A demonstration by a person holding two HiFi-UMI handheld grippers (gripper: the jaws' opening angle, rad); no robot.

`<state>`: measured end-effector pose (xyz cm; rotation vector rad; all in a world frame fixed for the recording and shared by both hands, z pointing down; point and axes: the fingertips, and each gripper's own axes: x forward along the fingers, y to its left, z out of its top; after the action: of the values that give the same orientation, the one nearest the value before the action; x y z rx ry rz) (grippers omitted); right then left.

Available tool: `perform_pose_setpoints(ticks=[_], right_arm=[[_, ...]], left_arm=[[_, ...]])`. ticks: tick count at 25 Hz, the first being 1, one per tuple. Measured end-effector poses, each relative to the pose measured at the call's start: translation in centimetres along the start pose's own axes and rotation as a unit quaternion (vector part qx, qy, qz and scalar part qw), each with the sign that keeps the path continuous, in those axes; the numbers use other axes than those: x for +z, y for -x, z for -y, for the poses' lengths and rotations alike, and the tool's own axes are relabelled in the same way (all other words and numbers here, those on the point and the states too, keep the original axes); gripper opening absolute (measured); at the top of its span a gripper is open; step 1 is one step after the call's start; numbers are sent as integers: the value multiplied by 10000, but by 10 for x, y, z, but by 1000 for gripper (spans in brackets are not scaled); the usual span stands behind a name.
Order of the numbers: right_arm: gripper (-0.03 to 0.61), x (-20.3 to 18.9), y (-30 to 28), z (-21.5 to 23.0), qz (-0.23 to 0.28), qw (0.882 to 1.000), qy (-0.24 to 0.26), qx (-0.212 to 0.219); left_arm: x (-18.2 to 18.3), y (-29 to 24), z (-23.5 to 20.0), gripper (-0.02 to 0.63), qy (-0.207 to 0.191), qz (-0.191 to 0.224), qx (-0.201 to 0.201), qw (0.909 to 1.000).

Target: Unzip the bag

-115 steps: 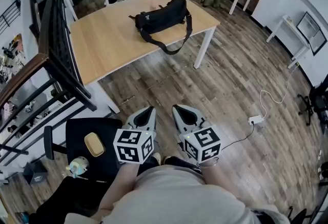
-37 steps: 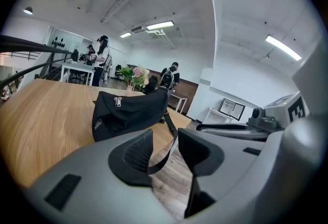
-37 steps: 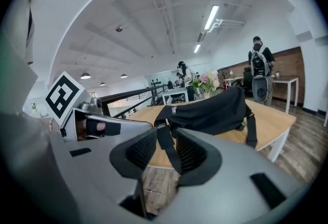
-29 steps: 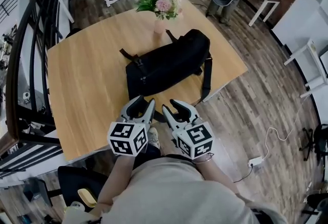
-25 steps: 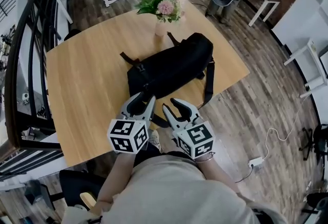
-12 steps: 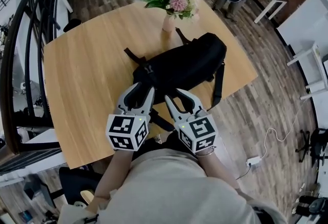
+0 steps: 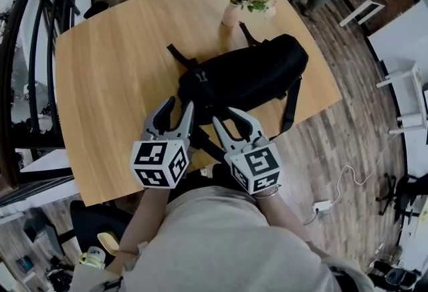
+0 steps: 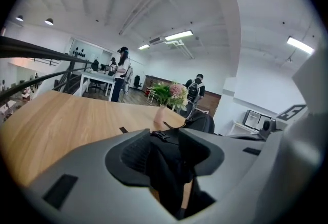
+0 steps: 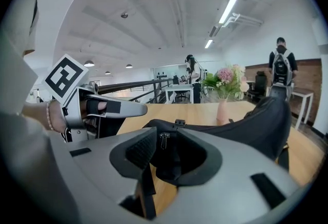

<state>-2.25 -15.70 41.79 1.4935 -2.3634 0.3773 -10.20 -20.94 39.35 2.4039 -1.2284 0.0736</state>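
- Black railing (image 7: 30, 50): runs along the desk's 9 o'clock side.
- Desk (image 7: 107, 83): pale wood top.
- Left tongs (image 7: 178, 107): spread, pinching nothing, at the bag's 7 o'clock end.
- Right tongs (image 7: 227, 118): spread, empty, at the bag's 6 o'clock.
- Flower vase (image 7: 231, 15): at the bag's 12 o'clock.
- Bag (image 7: 247, 77): black, lying across the desk.
- Plank floor (image 7: 354, 70): at the desk's 3 o'clock.

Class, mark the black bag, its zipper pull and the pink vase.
black bag (image 7: 251, 73): head view, middle of its top side.
zipper pull (image 9: 164, 140): right gripper view, hanging metal tab.
pink vase (image 7: 231, 15): head view, its body.
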Motion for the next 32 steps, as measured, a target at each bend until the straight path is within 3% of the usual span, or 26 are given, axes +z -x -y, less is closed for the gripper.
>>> perform_pose_setpoints(ticks=[14, 22, 29, 32], right_arm=[[106, 1, -13, 11, -77, 9998, 129, 160], [106, 4, -15, 23, -122, 9954, 943, 146], [107, 1, -20, 23, -167, 9920, 1116, 568], [118, 4, -22, 16, -53, 9846, 1565, 782]], left_arm=[[-28, -8, 9, 215, 783, -399, -434, 9952], [-36, -11, 2, 215, 778, -465, -203, 9957], [-47, -17, 3, 215, 955, -687, -188, 9929], [-54, -22, 3, 215, 970, -809, -238, 9917]])
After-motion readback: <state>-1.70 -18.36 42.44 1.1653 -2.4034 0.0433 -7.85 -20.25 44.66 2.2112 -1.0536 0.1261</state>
